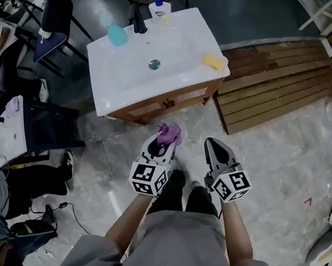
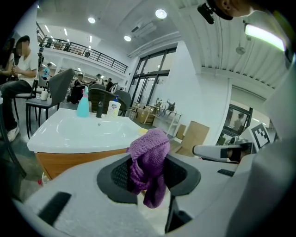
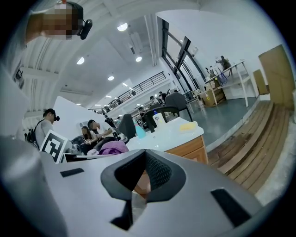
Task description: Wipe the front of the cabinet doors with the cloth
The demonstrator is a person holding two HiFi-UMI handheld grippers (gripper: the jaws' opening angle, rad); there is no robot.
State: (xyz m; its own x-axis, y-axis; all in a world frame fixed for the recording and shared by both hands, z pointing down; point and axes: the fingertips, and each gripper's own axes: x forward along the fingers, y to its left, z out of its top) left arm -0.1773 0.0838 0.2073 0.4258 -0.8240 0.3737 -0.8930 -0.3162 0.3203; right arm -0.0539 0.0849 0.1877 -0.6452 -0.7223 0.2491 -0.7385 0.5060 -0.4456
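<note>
Head view — left tool (image 1: 162,142) clamps cloth (image 1: 170,134).

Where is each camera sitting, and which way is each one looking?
Head view: on the person's head, facing steeply down at the sink cabinet, left gripper, right gripper, forearms and legs.
Left gripper view: on the left gripper, facing along its jaws, shut on the purple cloth, towards the sink cabinet.
Right gripper view: on the right gripper, facing along its shut, empty jaws towards the sink cabinet.
Shared: both gripper views show the blue bottle.
</note>
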